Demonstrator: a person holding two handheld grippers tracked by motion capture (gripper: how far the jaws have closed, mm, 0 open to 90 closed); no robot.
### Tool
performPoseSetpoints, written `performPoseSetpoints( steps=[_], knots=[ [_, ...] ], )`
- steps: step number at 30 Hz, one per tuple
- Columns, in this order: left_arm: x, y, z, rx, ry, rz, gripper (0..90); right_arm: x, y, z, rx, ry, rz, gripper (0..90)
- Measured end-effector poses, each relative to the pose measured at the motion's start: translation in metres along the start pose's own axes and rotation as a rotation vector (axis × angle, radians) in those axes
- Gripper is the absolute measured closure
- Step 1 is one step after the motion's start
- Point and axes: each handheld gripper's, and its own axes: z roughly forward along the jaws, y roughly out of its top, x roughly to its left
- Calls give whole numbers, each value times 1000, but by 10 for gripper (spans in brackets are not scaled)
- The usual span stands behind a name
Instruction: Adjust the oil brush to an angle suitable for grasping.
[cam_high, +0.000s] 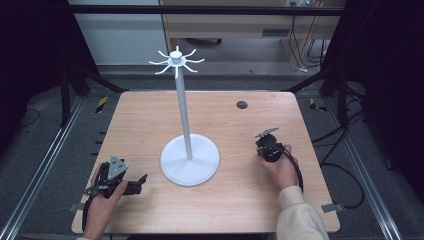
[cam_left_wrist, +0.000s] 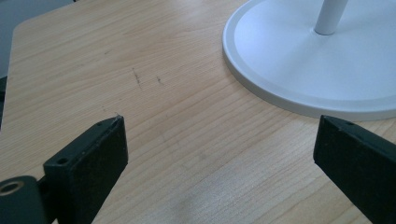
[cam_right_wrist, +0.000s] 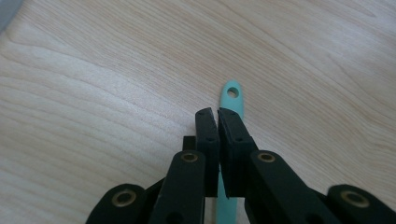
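A white stand rises from the middle of the wooden table (cam_high: 235, 200): a round base (cam_high: 172, 167), a thin pole (cam_high: 184, 110) and a ring of curved hooks (cam_high: 176, 61) at the top. My left gripper (cam_high: 137, 184) rests low at the table's left, its jaws wide open (cam_left_wrist: 219, 135) over bare wood, with the base's rim (cam_left_wrist: 261, 88) just ahead. My right gripper (cam_high: 267, 145) is right of the base, pointing down at the table. Its jaws (cam_right_wrist: 215, 112) are shut, with only a thin slit between the pads. A teal strip with a hole at its end (cam_right_wrist: 232, 93) lies on the wood, running beneath the right-hand jaw.
A dark round grommet (cam_high: 242, 105) sits in the table's far side. Black frame rails (cam_high: 45, 165) run along both sides of the table, and cables (cam_high: 345, 165) lie on the floor at the right.
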Motion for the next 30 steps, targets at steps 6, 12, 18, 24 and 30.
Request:
performPoseSetpoints(
  steps=[6,12,18,24,30],
  knots=[
    [0,0,0,-2,-2,-3,27,-10,-8,-19,51,62,61,772],
    [0,0,0,0,-6,-2,26,-17,-12,-26,109,90,88,687],
    [0,0,0,2,-6,-2,27,-19,-17,-29,177,85,81,648],
    [0,0,0,5,-9,1,27,-20,-21,-27,202,71,69,666],
    [-1,0,1,7,-12,4,26,-19,-24,-22,246,81,53,694]
  ],
)
